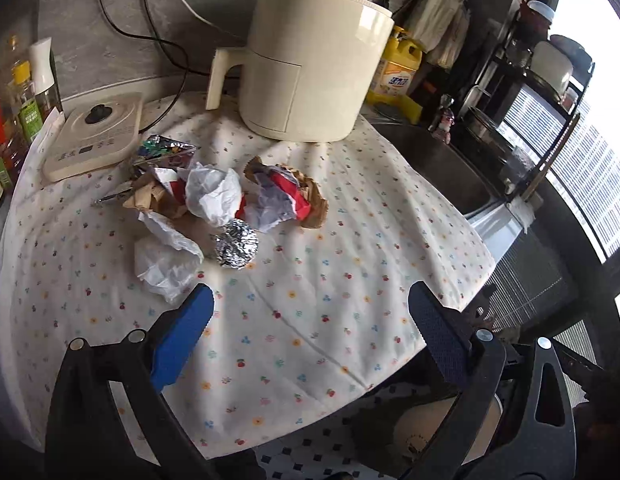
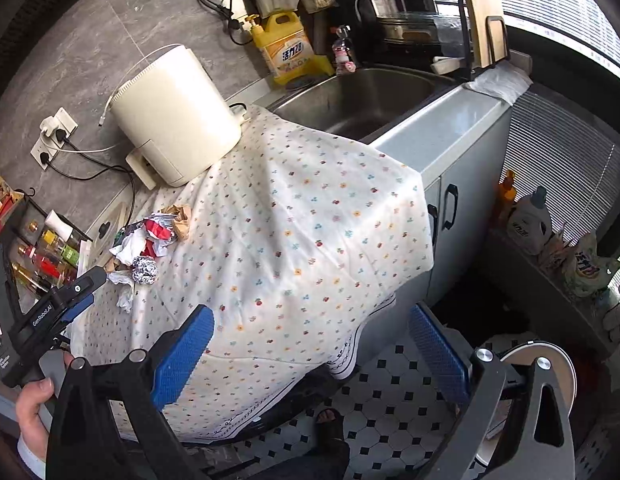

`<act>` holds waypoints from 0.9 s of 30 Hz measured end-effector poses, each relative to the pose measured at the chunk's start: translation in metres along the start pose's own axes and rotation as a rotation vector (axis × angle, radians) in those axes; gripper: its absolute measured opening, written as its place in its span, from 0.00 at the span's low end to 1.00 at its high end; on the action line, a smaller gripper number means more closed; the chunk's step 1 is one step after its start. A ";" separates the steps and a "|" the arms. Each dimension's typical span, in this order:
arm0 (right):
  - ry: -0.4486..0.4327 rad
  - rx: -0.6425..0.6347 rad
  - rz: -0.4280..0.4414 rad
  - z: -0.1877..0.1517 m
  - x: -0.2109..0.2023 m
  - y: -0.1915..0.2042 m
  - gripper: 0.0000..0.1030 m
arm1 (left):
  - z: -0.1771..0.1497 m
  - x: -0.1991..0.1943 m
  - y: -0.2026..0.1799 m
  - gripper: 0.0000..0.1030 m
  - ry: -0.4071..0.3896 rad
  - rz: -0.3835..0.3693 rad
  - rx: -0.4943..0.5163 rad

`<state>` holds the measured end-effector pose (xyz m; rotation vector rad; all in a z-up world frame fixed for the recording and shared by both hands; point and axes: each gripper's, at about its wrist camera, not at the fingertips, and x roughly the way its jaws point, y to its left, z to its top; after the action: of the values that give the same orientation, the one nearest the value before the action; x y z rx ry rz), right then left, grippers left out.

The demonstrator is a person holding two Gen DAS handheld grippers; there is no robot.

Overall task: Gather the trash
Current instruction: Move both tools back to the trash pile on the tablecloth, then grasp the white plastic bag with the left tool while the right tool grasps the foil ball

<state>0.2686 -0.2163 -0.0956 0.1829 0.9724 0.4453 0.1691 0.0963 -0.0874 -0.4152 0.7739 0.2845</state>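
counter [image 1: 349, 280]: draped in a white cloth printed with small fruits and flowers; the cloth overhangs the front edge above a black-and-white tiled floor [image 2: 389, 384].

trash pile [image 1: 226, 196]: sits on the cloth toward the left rear of the counter, in front of the air fryer. contents:
- foil ball [image 1: 236, 249], crumpled silver, at the near edge of the pile
- white crumpled paper [image 1: 212, 194], centre, touching the foil ball's far side
- thin white wrapper [image 1: 166, 264], nearest the left tongs
- brown paper with red-and-white wrapper [image 1: 290, 196], right side of the pile
- shiny printed foil packet [image 1: 166, 150], rear left, beside the flat cream appliance [image 1: 94, 140]

cream air fryer [image 1: 310, 60]: upright at the back of the cloth, handle facing left.

yellow detergent bottle [image 2: 284, 50]: against the wall, next to the steel sink [image 2: 357, 100].

bottles of sauce and oil [image 1: 22, 100]: far left, by the wall.

left tongs [image 1: 310, 316]: blue pads spread wide, nothing between them, poised over bare cloth just short of the pile; also seen at the left edge of the right wrist view, gripped by a hand [image 2: 30, 412].

right tongs [image 2: 310, 332]: pads wide apart, nothing held, above the counter's front edge, well away from the pile.
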 end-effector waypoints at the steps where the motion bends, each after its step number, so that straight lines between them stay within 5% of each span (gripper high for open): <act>1: 0.002 -0.006 0.003 0.001 0.004 0.006 0.92 | 0.002 0.002 0.010 0.94 0.000 0.006 -0.014; 14: 0.015 -0.058 0.040 0.007 0.063 0.082 0.92 | 0.024 0.036 0.109 0.93 0.021 0.005 -0.124; 19: 0.023 -0.066 0.041 0.004 0.086 0.108 0.92 | 0.032 0.063 0.128 0.84 0.082 -0.009 -0.128; 21: 0.037 -0.063 0.050 0.002 0.095 0.117 0.92 | 0.031 0.075 0.135 0.72 0.118 -0.021 -0.134; 24: 0.061 -0.087 0.064 -0.001 0.108 0.135 0.92 | 0.024 0.092 0.144 0.09 0.204 -0.052 -0.150; 27: 0.086 -0.125 0.085 -0.002 0.121 0.153 0.92 | 0.017 0.086 0.145 0.04 0.197 -0.068 -0.124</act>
<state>0.2822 -0.0259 -0.1351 0.0931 1.0204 0.5945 0.1810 0.2399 -0.1761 -0.5914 0.9362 0.2306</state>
